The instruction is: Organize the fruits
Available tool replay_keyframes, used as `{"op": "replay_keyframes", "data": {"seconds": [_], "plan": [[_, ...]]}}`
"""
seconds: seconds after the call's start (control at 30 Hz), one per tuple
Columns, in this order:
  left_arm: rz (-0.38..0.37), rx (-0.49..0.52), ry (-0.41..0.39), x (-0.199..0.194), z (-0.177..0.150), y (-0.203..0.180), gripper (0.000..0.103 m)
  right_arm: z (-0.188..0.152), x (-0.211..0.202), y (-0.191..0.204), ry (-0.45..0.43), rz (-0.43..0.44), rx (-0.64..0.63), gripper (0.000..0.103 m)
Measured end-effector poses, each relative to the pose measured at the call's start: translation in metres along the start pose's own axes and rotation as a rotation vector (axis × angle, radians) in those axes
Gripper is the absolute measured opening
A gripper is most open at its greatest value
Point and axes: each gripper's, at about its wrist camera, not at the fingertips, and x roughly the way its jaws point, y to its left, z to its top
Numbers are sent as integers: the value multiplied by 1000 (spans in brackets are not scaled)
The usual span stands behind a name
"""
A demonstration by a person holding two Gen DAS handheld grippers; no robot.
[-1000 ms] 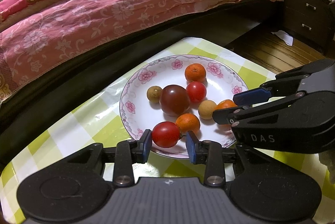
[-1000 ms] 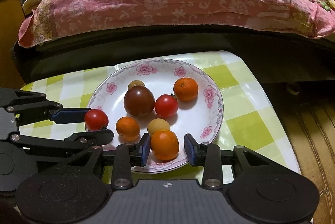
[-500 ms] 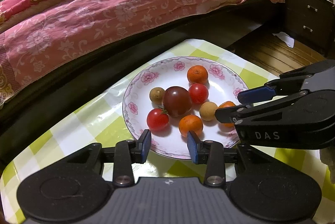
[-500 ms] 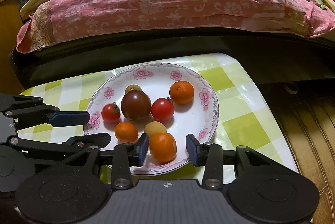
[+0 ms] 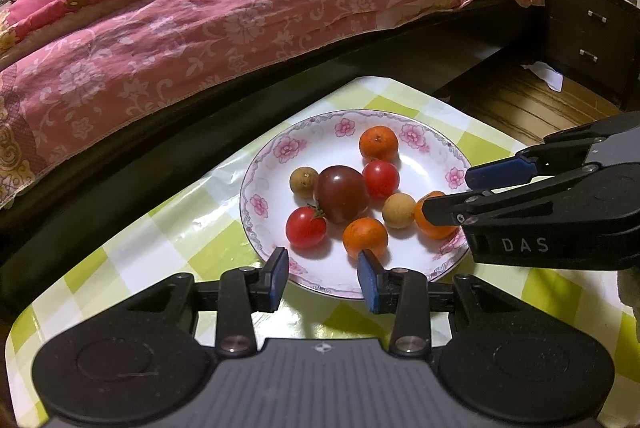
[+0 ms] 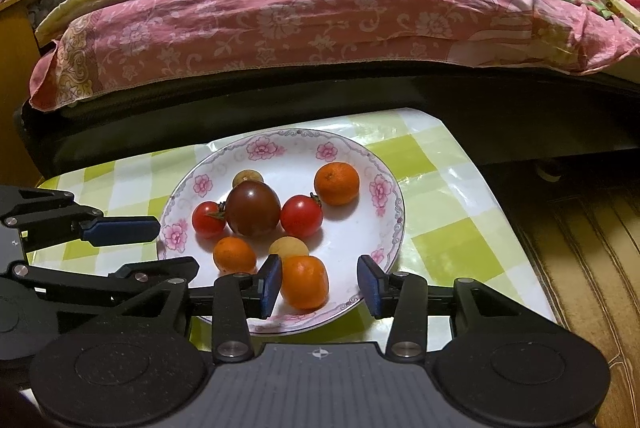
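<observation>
A white floral plate (image 5: 332, 144) (image 6: 288, 164) on the checkered table holds several fruits. A large dark tomato (image 5: 343, 193) (image 6: 253, 208) lies in the middle, with a red tomato (image 5: 306, 227) (image 6: 208, 219) on its left and another (image 5: 381, 179) on its right. My left gripper (image 5: 323, 255) (image 6: 176, 245) is open over the near rim with nothing between its fingers. My right gripper (image 6: 319, 262) (image 5: 448, 192) is open around an orange (image 6: 304, 282) (image 5: 432, 224) that rests on the plate beside the left pad, clear of the right pad. Two more oranges (image 6: 337, 184) (image 6: 234, 254) and two longans (image 6: 289, 248) (image 6: 247, 177) lie around them.
A bed with a pink floral quilt (image 5: 240, 16) (image 6: 320, 12) runs close behind the table. The table's right edge drops to a wooden floor (image 6: 580, 248). A dark drawer cabinet (image 5: 588, 28) stands at the far right in the left wrist view.
The left gripper let go of a red tomato, which now lies on the plate left of the dark tomato. The right jaws widened off the orange. Both grippers sit slightly further back.
</observation>
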Motion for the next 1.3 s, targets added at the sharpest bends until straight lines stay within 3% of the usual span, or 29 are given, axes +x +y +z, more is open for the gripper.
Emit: {"op": "replay_keyframes", "data": {"seconds": [0.63, 1.0, 1.3], "plan": [[57, -46, -5, -9, -2, 6, 59, -2, -12, 8, -10, -2, -18, 46], [104, -80, -11, -15, -7, 10, 83, -8, -20, 15, -16, -1, -36, 47], [123, -85, 2, -21, -15, 0, 93, -19, -28, 9, -7, -17, -37, 49]]}}
